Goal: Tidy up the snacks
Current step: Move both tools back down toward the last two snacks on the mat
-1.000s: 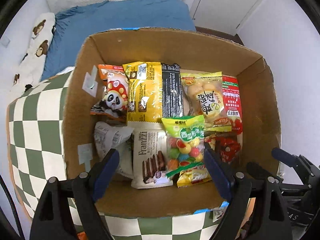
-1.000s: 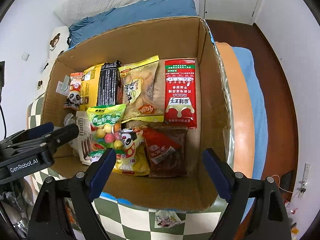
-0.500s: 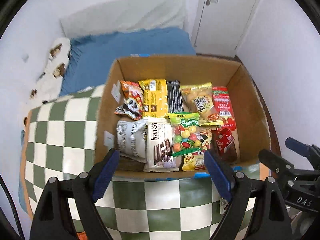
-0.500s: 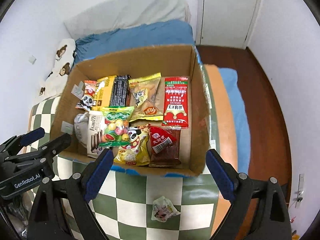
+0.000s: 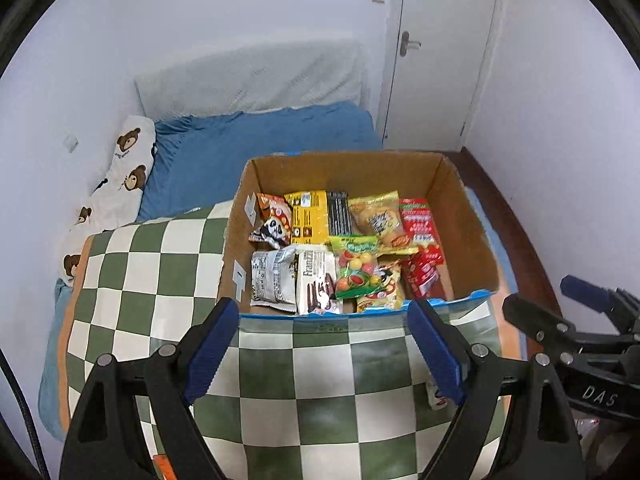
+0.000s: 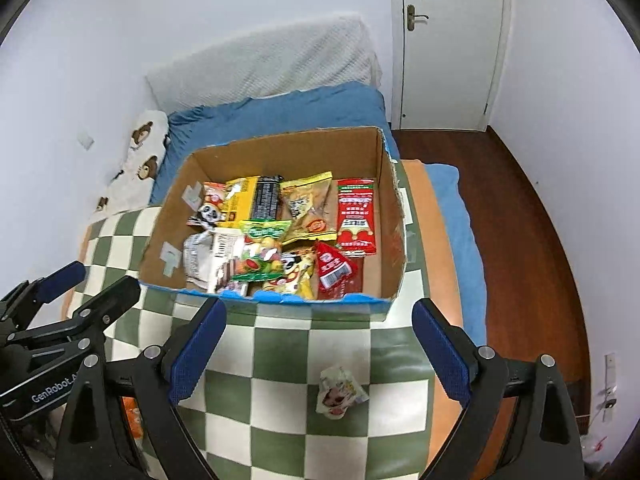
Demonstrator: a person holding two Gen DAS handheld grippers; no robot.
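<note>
A cardboard box (image 5: pixel 472 236) (image 6: pixel 390 220) stands on a green and white checkered blanket (image 5: pixel 160 272) (image 6: pixel 280 360). It holds several snack packets laid flat, among them a yellow and black packet (image 5: pixel 318 216) (image 6: pixel 256 200), a red packet (image 5: pixel 418 220) (image 6: pixel 356 216) and a green candy bag (image 5: pixel 356 264) (image 6: pixel 260 252). A small crumpled snack packet (image 6: pixel 338 390) lies on the blanket in front of the box. My left gripper (image 5: pixel 320 352) is open and empty, above the blanket short of the box. My right gripper (image 6: pixel 320 356) is open and empty, above the loose packet.
The blanket lies on a bed with a blue sheet (image 5: pixel 260 140), a bear-print pillow (image 5: pixel 120 184) and a white headboard cushion (image 6: pixel 264 64). A white door (image 6: pixel 452 40) and brown wooden floor (image 6: pixel 528 240) are to the right. An orange item (image 6: pixel 134 416) shows at the lower left.
Both grippers have pulled up and back from over the box, so the box now looks smaller and farther. The loose packet on the blanket has come into view. Both stay open.
</note>
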